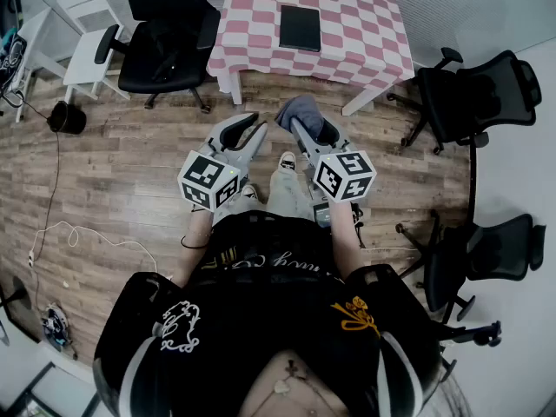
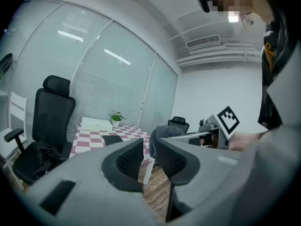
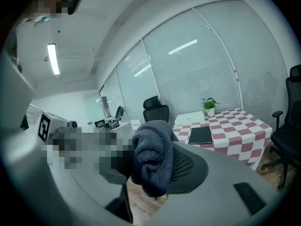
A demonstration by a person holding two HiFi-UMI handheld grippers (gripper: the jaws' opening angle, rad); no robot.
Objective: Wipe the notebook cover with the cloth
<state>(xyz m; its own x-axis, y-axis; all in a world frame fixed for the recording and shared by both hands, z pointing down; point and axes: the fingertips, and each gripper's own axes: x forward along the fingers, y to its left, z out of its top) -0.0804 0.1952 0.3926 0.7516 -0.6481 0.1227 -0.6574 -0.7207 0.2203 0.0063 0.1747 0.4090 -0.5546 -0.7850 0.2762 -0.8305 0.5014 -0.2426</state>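
Left gripper (image 2: pixel 149 149): jaws a narrow gap apart, nothing between them, just floor showing through.
Right gripper (image 3: pixel 153 169): clamped on the dark grey cloth (image 3: pixel 150 147).
Hidden: the bunched cloth covers one right jaw; only the mesh pad opposite shows.
Notebook (image 1: pixel 300 27): black, lying flat on the checked table (image 1: pixel 356 50), well apart from both grippers.

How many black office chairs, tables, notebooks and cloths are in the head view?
black office chairs: 3
checkered table: 1
black notebook: 1
cloth: 1
Total: 6
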